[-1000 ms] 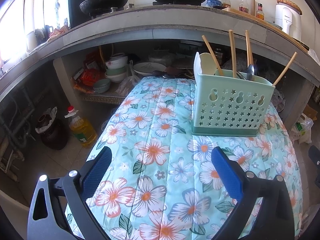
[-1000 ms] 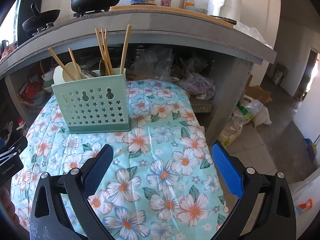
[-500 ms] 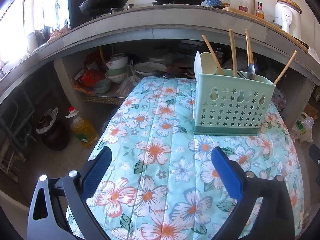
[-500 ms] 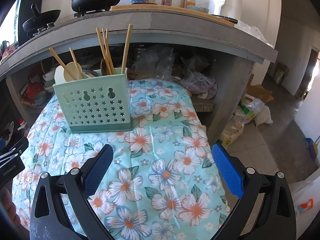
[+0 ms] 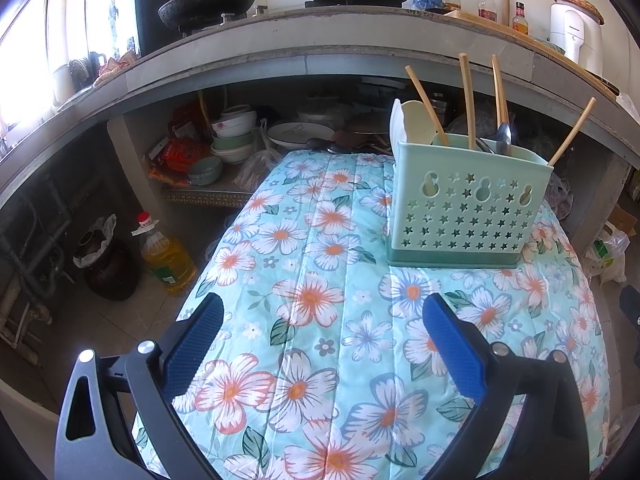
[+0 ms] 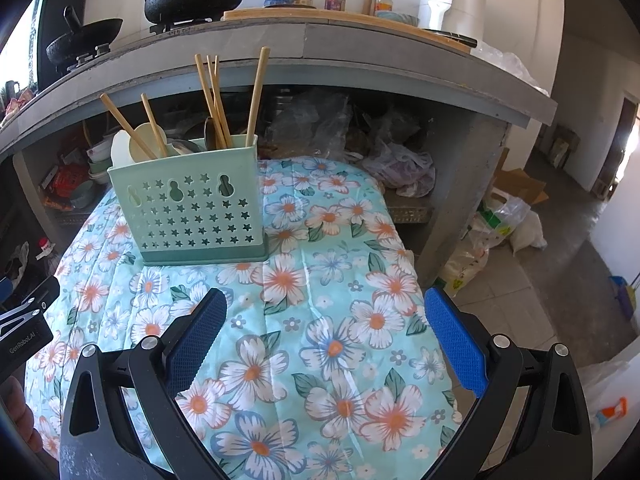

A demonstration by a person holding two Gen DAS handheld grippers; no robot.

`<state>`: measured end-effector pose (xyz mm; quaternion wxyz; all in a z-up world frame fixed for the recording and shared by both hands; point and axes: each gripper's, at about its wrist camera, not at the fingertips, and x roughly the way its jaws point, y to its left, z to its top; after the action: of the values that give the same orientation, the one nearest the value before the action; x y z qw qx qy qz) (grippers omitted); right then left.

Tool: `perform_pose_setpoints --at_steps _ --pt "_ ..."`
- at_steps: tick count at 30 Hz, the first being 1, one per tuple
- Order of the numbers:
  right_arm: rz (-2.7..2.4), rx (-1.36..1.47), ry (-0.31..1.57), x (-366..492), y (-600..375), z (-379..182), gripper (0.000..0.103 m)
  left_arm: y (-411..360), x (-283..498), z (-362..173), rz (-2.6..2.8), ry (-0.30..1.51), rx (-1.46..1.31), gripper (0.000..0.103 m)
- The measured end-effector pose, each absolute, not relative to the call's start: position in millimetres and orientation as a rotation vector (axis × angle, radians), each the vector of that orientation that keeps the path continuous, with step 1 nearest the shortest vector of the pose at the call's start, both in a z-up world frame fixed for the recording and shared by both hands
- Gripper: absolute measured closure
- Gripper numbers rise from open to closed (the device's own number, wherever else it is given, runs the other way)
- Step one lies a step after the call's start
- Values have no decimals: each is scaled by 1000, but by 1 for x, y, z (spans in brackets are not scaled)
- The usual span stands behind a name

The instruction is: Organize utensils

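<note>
Since the earlier frames the utensil holder (image 6: 196,208) has slid slightly rightward in the right wrist view, the right claw (image 6: 326,320) having shifted a little; the left wrist view is almost unchanged. The mint-green utensil holder (image 5: 466,208), pierced with star cut-outs, stands upright on the floral-covered desk (image 5: 312,300), ahead of both claws. Inside it lean wooden chopsticks (image 5: 467,100), a pale spatula (image 5: 416,120) and a metal spoon (image 5: 505,138). The left claw (image 5: 322,318) hovers over the cloth before the holder, released, blue pads wide apart and empty; the right claw is likewise released and empty. Left of the holder in the right view, the other gripper's body (image 6: 22,332) reads "GenRobot.AI". On the stone counter (image 6: 360,40) beyond the holder, the white appliance (image 6: 452,0) bears small lettering too blurred to read.
</note>
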<state>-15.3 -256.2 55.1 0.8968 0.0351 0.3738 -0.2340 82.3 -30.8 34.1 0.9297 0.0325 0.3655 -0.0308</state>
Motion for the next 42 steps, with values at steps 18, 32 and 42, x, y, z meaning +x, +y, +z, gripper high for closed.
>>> perform_pose_setpoints --at_steps 18,32,42 --pt "-482 76 777 -15 -256 55 8 -30 83 34 -63 749 70 5" --pt "-477 78 773 -16 -255 55 8 -30 82 34 -62 748 71 5" --pt "-473 83 774 -17 -255 55 8 -31 81 35 -61 749 71 5"
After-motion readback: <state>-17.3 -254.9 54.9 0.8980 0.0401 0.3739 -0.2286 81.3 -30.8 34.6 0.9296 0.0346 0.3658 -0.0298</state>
